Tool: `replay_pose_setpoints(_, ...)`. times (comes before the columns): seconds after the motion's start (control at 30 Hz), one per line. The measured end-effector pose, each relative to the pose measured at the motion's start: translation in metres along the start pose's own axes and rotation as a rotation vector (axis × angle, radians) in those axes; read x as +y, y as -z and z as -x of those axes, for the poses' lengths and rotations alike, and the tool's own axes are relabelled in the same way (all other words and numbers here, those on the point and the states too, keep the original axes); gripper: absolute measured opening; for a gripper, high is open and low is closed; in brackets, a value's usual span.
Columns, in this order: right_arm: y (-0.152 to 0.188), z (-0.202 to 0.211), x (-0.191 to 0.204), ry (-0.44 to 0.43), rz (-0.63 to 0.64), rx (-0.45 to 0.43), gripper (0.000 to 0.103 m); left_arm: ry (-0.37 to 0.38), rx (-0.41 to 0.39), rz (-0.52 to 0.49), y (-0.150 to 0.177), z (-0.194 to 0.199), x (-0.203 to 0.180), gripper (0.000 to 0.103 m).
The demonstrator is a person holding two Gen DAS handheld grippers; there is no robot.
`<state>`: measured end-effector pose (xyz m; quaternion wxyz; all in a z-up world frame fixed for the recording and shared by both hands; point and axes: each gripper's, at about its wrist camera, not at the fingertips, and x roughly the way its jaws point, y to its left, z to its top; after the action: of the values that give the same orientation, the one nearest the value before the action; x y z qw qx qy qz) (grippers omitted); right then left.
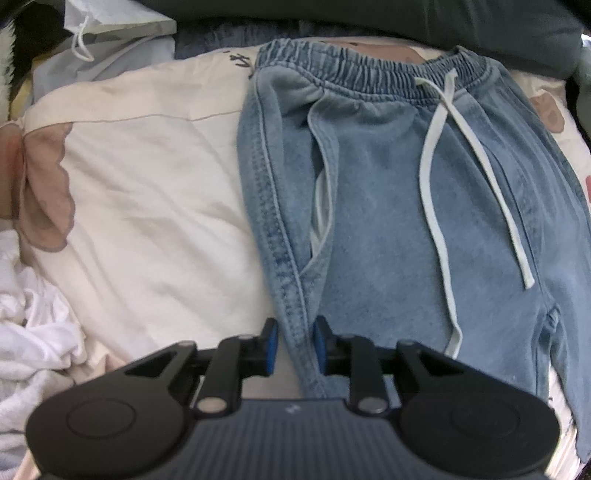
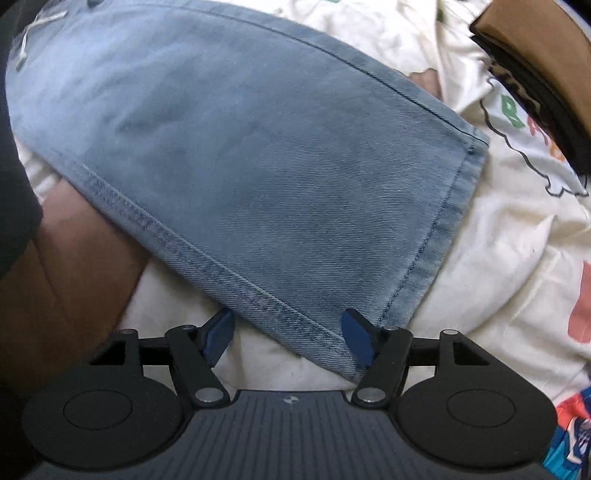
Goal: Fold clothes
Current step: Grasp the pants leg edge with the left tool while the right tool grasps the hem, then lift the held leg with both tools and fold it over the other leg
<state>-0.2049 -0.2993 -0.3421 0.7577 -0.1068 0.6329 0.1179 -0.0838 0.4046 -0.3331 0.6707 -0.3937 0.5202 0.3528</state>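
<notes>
Left wrist view.
- Your left tool (image 1: 294, 343): blue pads (image 1: 271, 345) stand a narrow gap apart, with the stitched side seam of the jeans (image 1: 424, 221) running between them. Whether the pads press the denim you cannot tell; the gap looks slightly wider than the seam. The tool points along the seam toward the waistband, low over the cloth.
- Jeans: light blue denim, laid flat on the bed sheet (image 1: 155, 192), elastic waistband (image 1: 369, 74) at the far end, front side up.
- Drawstring (image 1: 439, 206): white, two tails trailing down the front of the jeans.
- Pocket opening (image 1: 321, 206): gapes a little, pale lining showing, just right of the seam.
- Bed sheet: cream with a brown printed figure at the left edge.
- White garment (image 1: 33, 339): crumpled, at the lower left, beside the sheet.
- Dark cloth (image 1: 369, 18) lies across the far edge beyond the waistband.

Right wrist view.
- Your right tool (image 2: 290, 338): spread wide. The lower corner of the jeans leg (image 2: 258, 166) lies between the pads; the right pad (image 2: 357, 341) sits over the denim near the hem, the left pad sits over bare sheet, clear of the seam. Nothing is clamped.
- Leg hem (image 2: 447, 229): double-stitched, running up to the right.
- Printed sheet (image 2: 498, 258): cream with coloured letters and shapes, under the leg.
- Brown object (image 2: 535, 55): flat, at the upper right, on the sheet.
</notes>
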Motion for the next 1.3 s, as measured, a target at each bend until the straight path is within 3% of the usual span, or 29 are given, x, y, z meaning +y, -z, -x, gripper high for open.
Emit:
replay_pose_setpoints(0.13, -0.007, 0.003, -0.003, 0.021, -0.043, -0.026, 0.072, -0.003, 0.0, -0.01, 0.0, 0.001, 0.003, 0.024)
replay_pose_setpoints(0.2, -0.009, 0.008, -0.008, 0.012, -0.065, -0.044, 0.06, -0.001, -0.001, -0.002, 0.0, 0.0, 0.005, 0.025)
replay_pose_setpoints(0.3, -0.012, 0.016, -0.011, -0.003, -0.062, -0.066, 0.049, 0.021, 0.002, 0.052, 0.0, -0.002, 0.013, 0.025)
replay_pose_setpoints(0.47, -0.017, 0.009, -0.004, 0.001, -0.011, -0.052, 0.049, 0.065, 0.0, 0.144, 0.0, -0.004, 0.028, 0.025)
replay_pose_setpoints(0.7, -0.024, 0.0, 0.006, 0.031, -0.005, -0.044, 0.048, 0.101, -0.009, 0.158, -0.003, -0.006, 0.04, 0.025)
replay_pose_setpoints(0.73, -0.024, 0.001, 0.005, 0.025, -0.006, -0.046, 0.044, 0.104, -0.011, 0.159, -0.003, -0.006, 0.042, 0.025)
replay_pose_setpoints(0.8, -0.024, 0.004, 0.003, 0.012, -0.017, -0.051, 0.019, 0.112, -0.018, 0.159, -0.006, -0.006, 0.045, 0.025)
replay_pose_setpoints(0.9, -0.024, 0.011, -0.003, -0.002, -0.061, -0.055, 0.01, 0.128, -0.032, 0.162, -0.011, -0.006, 0.049, 0.025)
replay_pose_setpoints(1.1, -0.032, 0.026, -0.029, -0.085, -0.211, -0.05, 0.006, 0.164, -0.055, 0.171, -0.018, -0.008, 0.055, 0.026)
replay_pose_setpoints(1.3, -0.032, 0.038, -0.029, -0.086, -0.218, -0.043, 0.006, 0.201, -0.078, 0.18, -0.025, -0.009, 0.061, 0.024)
